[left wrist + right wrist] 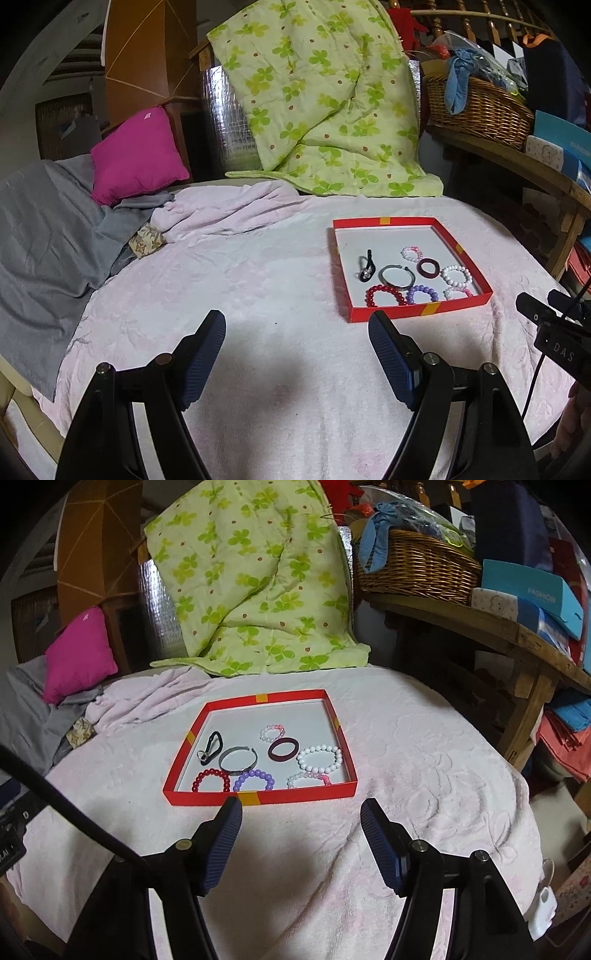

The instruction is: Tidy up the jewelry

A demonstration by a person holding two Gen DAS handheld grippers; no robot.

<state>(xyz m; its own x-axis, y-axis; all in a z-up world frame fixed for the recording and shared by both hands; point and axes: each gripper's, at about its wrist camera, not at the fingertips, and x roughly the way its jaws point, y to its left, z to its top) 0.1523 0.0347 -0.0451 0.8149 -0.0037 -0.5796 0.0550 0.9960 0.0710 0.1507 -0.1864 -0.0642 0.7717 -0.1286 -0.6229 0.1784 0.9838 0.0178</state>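
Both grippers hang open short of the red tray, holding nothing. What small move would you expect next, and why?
Probably the right gripper eases forward over the red tray's near wall toward the purple bead bracelet. Its fingers stand apart and empty just short of that wall, the bracelet lies closest behind it, and the left gripper sits off to the tray's left.

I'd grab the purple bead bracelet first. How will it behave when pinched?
The purple bead bracelet is probably strung on cord, so it would likely sag rather than hold its ring. Its glossy round beads may slip between pads. Lying against the red tray wall probably limits gripper access.
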